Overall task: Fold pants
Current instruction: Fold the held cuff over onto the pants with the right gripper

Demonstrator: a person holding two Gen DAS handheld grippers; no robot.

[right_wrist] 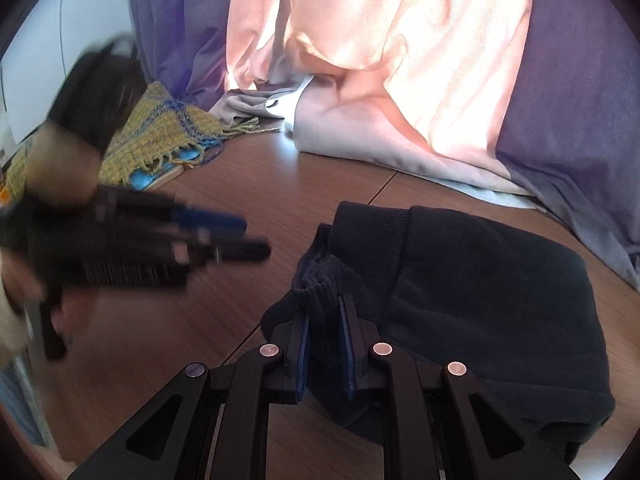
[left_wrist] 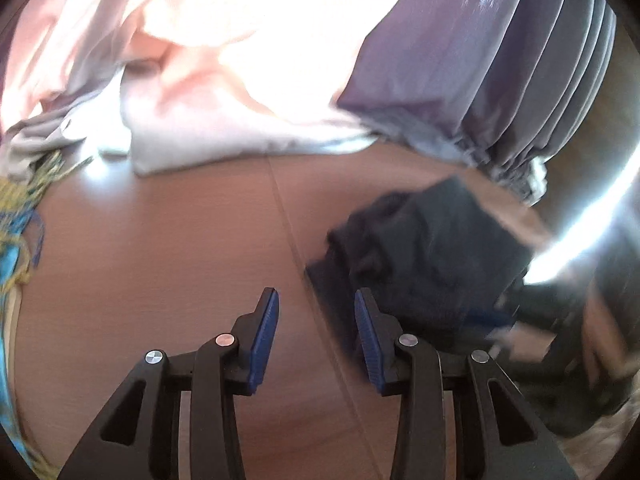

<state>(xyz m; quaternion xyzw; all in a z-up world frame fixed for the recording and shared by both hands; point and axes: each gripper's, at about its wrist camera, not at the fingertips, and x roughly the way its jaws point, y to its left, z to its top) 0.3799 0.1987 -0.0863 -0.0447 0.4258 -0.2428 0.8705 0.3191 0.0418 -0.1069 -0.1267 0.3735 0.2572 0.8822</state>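
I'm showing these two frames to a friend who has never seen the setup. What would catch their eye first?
Probably the sunlit pink curtain glowing at the back between purple drapes. Next, the dark folded pants on the wooden table, with the right tongs closed on their ribbed edge. The left tongs are open over bare wood, and a yellow-blue woven cloth lies at the far left.
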